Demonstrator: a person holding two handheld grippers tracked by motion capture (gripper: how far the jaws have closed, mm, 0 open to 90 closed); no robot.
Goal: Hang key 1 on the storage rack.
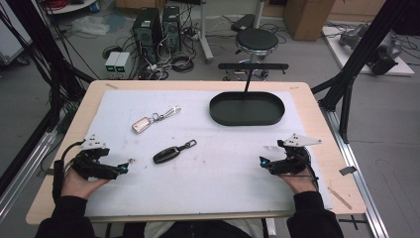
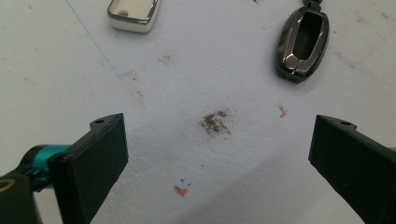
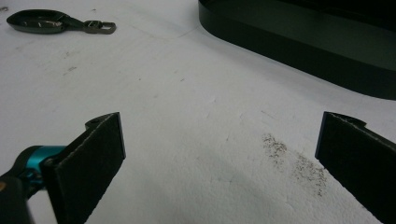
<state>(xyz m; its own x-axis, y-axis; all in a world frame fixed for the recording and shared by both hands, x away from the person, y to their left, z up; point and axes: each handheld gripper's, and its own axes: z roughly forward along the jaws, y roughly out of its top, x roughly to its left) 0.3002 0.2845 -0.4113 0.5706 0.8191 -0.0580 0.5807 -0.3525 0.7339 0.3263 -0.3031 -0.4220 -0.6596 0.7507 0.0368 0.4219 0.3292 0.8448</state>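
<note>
Down low over the white mat (image 1: 208, 173), left gripper (image 1: 125, 167) spread wide and empty, jaws well apart. Ahead, dark key fob (image 2: 302, 42) lying flat, near; silver key fob (image 2: 132, 13) farther off to its left. Likewise right gripper (image 1: 263, 162) agape, holding nothing, black oval tray (image 3: 299, 44) beyond, dark fob well apart on the mat.

Dark glossy key fob (image 1: 167, 154) flat on white mat, mid-table, ring end up-right. Silver key fob (image 1: 142, 124) flat, up-left, apart.
</note>
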